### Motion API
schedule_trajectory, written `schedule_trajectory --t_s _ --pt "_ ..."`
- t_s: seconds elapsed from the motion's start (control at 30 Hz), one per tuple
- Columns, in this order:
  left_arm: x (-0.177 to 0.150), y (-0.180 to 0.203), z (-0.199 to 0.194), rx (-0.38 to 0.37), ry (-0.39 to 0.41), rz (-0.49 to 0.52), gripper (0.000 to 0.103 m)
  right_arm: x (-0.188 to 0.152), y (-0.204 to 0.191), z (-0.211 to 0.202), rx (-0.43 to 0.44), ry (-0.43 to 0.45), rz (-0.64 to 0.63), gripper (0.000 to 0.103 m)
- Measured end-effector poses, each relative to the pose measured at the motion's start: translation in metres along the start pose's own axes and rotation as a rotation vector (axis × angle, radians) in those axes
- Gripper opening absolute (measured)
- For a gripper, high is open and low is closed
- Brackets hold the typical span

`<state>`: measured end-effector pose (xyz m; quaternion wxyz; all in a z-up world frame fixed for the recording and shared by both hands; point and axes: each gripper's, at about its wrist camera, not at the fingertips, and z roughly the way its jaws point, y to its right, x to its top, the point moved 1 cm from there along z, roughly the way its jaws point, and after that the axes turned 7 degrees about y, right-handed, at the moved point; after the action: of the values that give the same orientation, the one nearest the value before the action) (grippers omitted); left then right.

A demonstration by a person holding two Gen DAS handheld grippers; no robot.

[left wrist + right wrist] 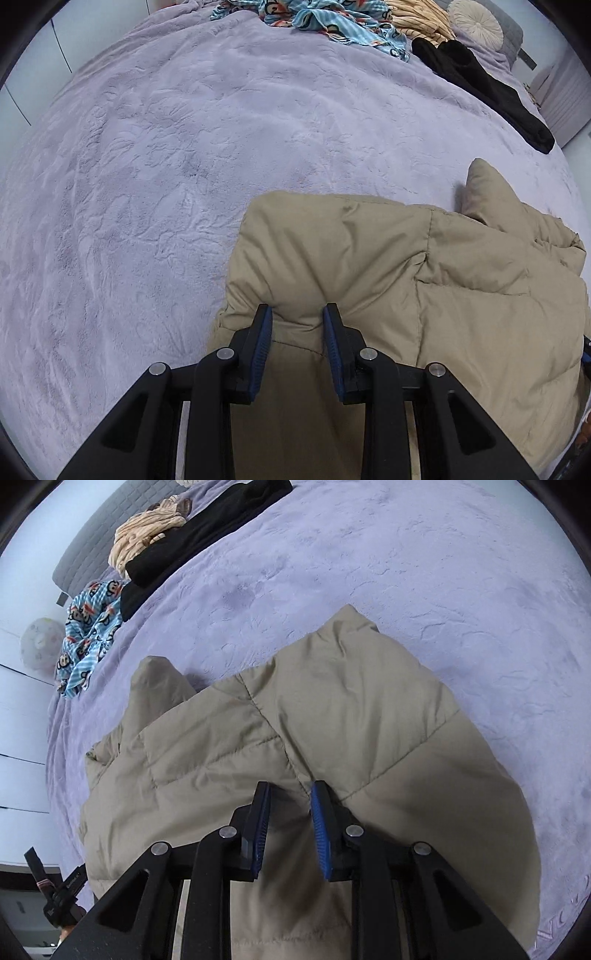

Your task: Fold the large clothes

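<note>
Khaki quilted puffer jacket (388, 280) lay ahead of you on the lavender plush bed (147, 166), its near hem pinched in both your left gripper (297, 314) and right gripper (290, 789), each partly closed.

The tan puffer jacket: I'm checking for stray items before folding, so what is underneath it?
The tan puffer jacket lies on the lavender plush blanket. Whether anything lies under it cannot be seen.

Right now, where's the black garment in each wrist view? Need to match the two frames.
Left wrist: black garment lies upper right, running diagonally toward the bed's right edge.
Right wrist: black garment lies upper left, running diagonally from the top edge down-left.
Shared landmark: the blue monkey-print cloth sits beside it, with the tan puffer jacket in the foreground of both.
</note>
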<state>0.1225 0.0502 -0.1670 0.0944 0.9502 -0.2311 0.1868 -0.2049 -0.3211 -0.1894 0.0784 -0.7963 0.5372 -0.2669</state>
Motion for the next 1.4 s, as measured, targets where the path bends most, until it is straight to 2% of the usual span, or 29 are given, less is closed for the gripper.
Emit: schedule_trajectory --t_s 0.1,0.3,0.37,0.53,0.67,0.7,0.73,0.77,0.8,0.97,1.1,1.13,1.17,1.2,1.27,1.4 --pt "0.006 0.003 0.002 0.007 -0.011 0.007 0.031 0.01 -0.006 0.007 -0.001 -0.013 0.008 0.022" --pt "0.008 -0.001 -0.024 0.023 -0.022 -0.013 0.031 0.013 -0.014 -0.005 0.007 -0.04 0.011 0.023" --pt "0.007 -0.001 -0.036 0.026 -0.017 -0.019 0.031 0.011 -0.013 -0.013 0.023 -0.05 0.021 0.026" --pt "0.0 0.004 -0.064 0.07 -0.001 0.008 0.031 0.001 -0.013 -0.031 0.048 -0.077 0.017 0.026" --pt "-0.007 0.008 -0.085 0.077 0.019 0.008 0.031 -0.007 -0.014 -0.042 0.064 -0.103 0.015 0.026" --pt "-0.008 0.01 -0.089 0.08 0.025 0.007 0.036 -0.009 -0.014 -0.044 0.068 -0.109 0.012 0.026" --pt "-0.01 0.012 -0.093 0.079 0.027 0.004 0.073 -0.011 -0.015 -0.046 0.07 -0.112 0.011 0.026" --pt "-0.012 0.014 -0.098 0.086 0.035 0.0 0.094 -0.013 -0.014 -0.048 0.077 -0.117 0.01 0.026" --pt "-0.014 0.015 -0.105 0.101 0.06 -0.001 0.103 -0.014 -0.013 -0.05 0.082 -0.121 0.014 0.026" --pt "-0.024 0.028 -0.124 0.109 0.066 0.027 0.103 -0.019 -0.011 -0.056 0.099 -0.144 0.01 0.026" --pt "-0.031 0.031 -0.13 0.168 0.031 0.002 0.103 -0.023 -0.015 -0.062 0.066 -0.154 -0.045 0.028" --pt "-0.034 0.03 -0.13 0.173 0.019 -0.004 0.103 -0.024 -0.016 -0.064 0.066 -0.151 -0.06 0.031" --pt "-0.038 0.03 -0.128 0.182 -0.001 -0.007 0.103 -0.025 -0.017 -0.066 0.069 -0.148 -0.074 0.047" --pt "-0.042 0.031 -0.128 0.184 -0.017 -0.006 0.103 -0.026 -0.018 -0.069 0.077 -0.144 -0.085 0.068" --pt "-0.053 0.034 -0.132 0.179 -0.03 0.004 0.103 -0.029 -0.021 -0.074 0.101 -0.135 -0.108 0.084" --pt "-0.072 0.035 -0.143 0.159 -0.034 -0.004 0.103 -0.038 -0.022 -0.076 0.115 -0.149 -0.13 0.084"
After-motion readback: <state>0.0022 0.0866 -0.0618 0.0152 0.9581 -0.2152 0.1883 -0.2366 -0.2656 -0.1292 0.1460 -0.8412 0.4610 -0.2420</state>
